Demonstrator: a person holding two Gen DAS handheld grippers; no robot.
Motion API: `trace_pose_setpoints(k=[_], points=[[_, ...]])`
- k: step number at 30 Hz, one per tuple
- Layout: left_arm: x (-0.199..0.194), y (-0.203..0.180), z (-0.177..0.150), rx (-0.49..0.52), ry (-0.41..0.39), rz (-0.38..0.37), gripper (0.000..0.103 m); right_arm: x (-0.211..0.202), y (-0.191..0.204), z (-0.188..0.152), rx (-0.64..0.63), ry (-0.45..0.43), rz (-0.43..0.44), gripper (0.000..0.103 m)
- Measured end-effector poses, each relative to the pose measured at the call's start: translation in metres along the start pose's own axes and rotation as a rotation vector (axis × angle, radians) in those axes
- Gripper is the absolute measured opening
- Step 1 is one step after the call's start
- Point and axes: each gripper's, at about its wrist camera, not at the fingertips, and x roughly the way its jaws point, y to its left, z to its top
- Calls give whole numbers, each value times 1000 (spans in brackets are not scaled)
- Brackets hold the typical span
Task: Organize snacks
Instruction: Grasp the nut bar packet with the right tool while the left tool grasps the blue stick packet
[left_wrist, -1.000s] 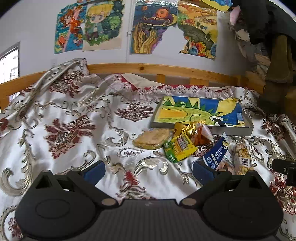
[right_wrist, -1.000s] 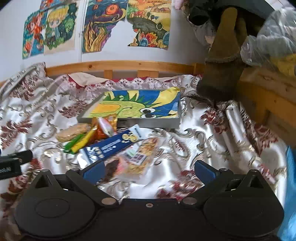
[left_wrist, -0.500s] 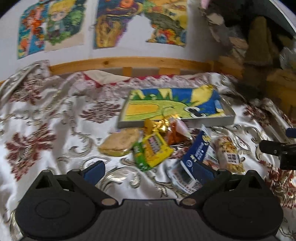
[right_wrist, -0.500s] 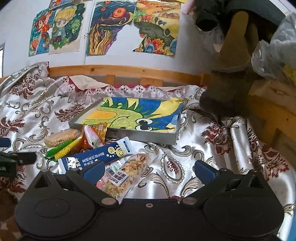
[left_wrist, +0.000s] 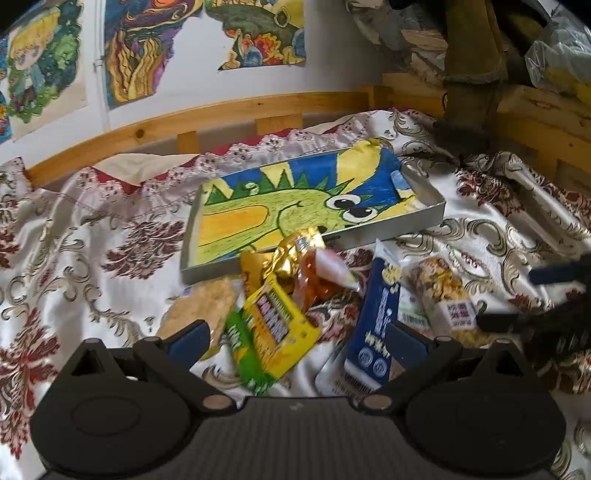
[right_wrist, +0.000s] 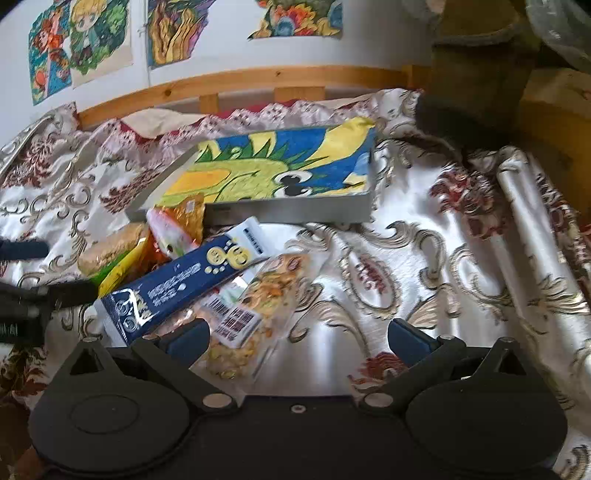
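Observation:
A pile of snacks lies on the bed in front of a shallow metal tray (left_wrist: 428, 218) (right_wrist: 295, 212) lined with a dragon drawing. The pile holds a yellow-green packet (left_wrist: 273, 332), a gold and orange packet (left_wrist: 303, 266), a tan cracker pack (left_wrist: 203, 306), a long blue box (left_wrist: 380, 314) (right_wrist: 184, 284) and a clear nut bar pack (left_wrist: 443, 295) (right_wrist: 255, 306). My left gripper (left_wrist: 295, 338) is open low over the yellow-green packet. My right gripper (right_wrist: 299, 336) is open, its left finger beside the nut bar pack. Neither holds anything.
A white satin bedspread (right_wrist: 424, 266) with red and gold patterns covers the bed. A wooden rail (left_wrist: 221, 118) and a wall with drawings stand behind. A brown boot (right_wrist: 480, 74) and clutter sit at the back right. Bare bedspread lies right of the pile.
My left gripper has swung right and moved in over the snack pile. My right gripper has dropped lower and closer to the blue box and nut bar pack.

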Motion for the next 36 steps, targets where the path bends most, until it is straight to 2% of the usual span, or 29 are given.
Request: trace_pose_setpoints(k=[3,5,8,10,12,13,15,16,22,28,31,34,36], points=[[6,-1,8,-14,5,-19,102,6,12,-5,-38,-4,12,102],[10,-2,13,-19,15,-22,102,14,21,-6,-62,-3,14,97],[15,-5,18,-26,30,-31,102,26,31,-6,-91,7,12,86],[16,-8,20,-16,41,-27,102,29,34,-6,-112,19,-1,75],[15,-11,21,0,38,-22,102,27,33,-5,-113,23,3,69],[14,-14,22,9,40,-18,102,25,32,-3,-102,25,8,59],[15,-16,24,19,51,-15,102,22,28,1,-91,30,14,47],[15,-18,24,24,57,-16,102,20,26,4,-97,40,10,45],[19,-33,23,64,81,-45,102,8,2,14,-158,152,34,40],[33,-57,11,127,109,-68,100,5,-21,21,-122,158,30,41],[40,-68,5,185,124,-43,91,7,-28,22,-88,169,45,41],[40,-72,0,196,111,-37,82,7,-28,23,-94,164,41,42],[39,-75,-3,203,91,-46,82,7,-28,23,-86,153,38,42]])
